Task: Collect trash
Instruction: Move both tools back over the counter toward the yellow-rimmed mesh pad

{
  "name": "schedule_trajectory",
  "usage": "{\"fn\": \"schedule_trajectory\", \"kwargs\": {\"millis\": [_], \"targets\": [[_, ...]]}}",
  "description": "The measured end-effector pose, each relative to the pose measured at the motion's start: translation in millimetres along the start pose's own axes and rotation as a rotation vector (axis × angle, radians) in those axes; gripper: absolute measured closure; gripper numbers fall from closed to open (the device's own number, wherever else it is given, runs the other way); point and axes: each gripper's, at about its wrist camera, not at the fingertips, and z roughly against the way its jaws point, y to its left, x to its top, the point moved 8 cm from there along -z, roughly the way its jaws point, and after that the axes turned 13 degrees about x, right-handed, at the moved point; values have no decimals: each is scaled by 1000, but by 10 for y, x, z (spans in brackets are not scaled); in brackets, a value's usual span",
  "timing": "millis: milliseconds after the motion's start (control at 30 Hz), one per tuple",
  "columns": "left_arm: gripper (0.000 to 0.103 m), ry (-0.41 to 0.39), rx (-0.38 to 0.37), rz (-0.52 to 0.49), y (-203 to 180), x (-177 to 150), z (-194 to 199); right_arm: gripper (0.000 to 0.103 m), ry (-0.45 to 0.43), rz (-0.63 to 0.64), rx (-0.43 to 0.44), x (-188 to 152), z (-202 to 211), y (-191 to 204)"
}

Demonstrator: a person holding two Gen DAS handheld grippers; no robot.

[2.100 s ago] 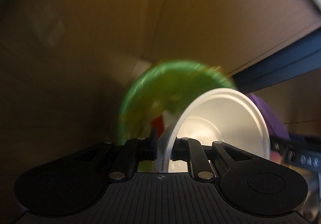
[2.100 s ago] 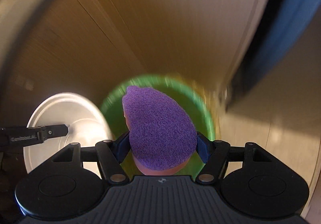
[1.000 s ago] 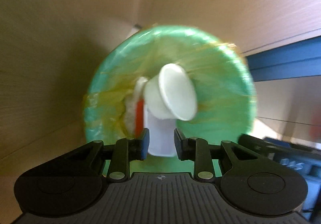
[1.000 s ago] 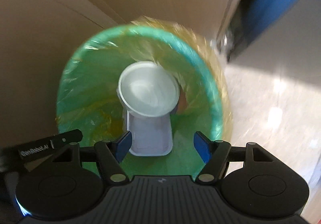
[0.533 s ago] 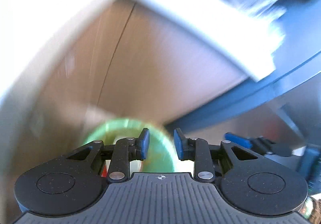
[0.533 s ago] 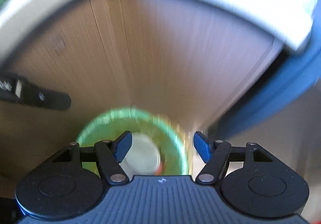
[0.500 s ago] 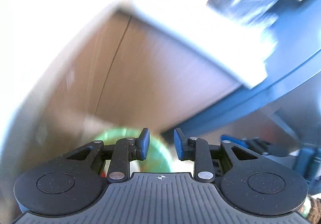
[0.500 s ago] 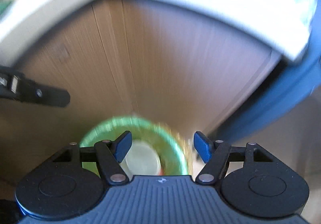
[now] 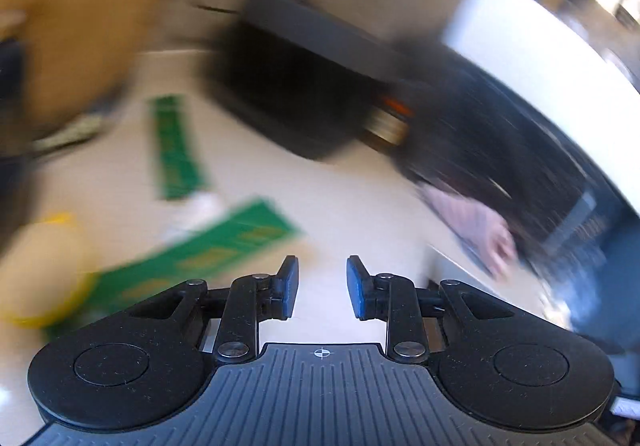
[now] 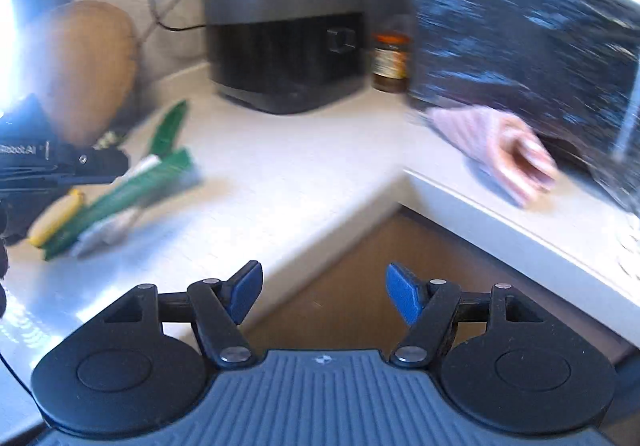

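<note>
White L-shaped surface (image 10: pixel 320 174) is filling both views, brown cabinet (image 10: pixel 360 286) showing below its inner corner. Black appliance (image 10: pixel 286 58) is sitting at the back w/ a jar (image 10: pixel 390 62) beside it, wooden board (image 10: pixel 88 66) leaning at left. Trash is lying on the surface's left part: green wrappers (image 10: pixel 132 194), yellow piece (image 10: pixel 54 220), pink cloth (image 10: pixel 500 150) at right. Right tool (image 10: pixel 324 294) and left tool (image 9: pixel 322 286) are both hovering released, nothing btw fingers.

green strips (image 10: pixel 132 188): 2
yellow item (image 10: pixel 54 222): 1
black appliance (image 10: pixel 286 62): 1
jar w/ orange lid (image 10: pixel 390 60): 1
pink cloth (image 10: pixel 500 150): 1
wooden board (image 10: pixel 86 66): 1
grippers: 2, left gripper (image 9: pixel 322 288) + right gripper (image 10: pixel 324 296)
</note>
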Motion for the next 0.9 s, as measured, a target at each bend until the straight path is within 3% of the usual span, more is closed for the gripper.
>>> {"fn": "schedule_trajectory", "kwargs": {"millis": [167,400,567,667,900], "targets": [[74,-31,243,223,1009,38,185,33,27,64,57,74,-155,372],[74,-29,434,374,1948,-82,464,33,114,70,145,-27,-406,735],[74,14,402,369,2039,-163,393,33,132,121,203,57,-543,991],[74,49,366,429,2064,-233,313,33,135,142,254,191,-643,1190],[74,25,360,467,2126,-284,315,32,175,155,433,622,-1068,1758]]}}
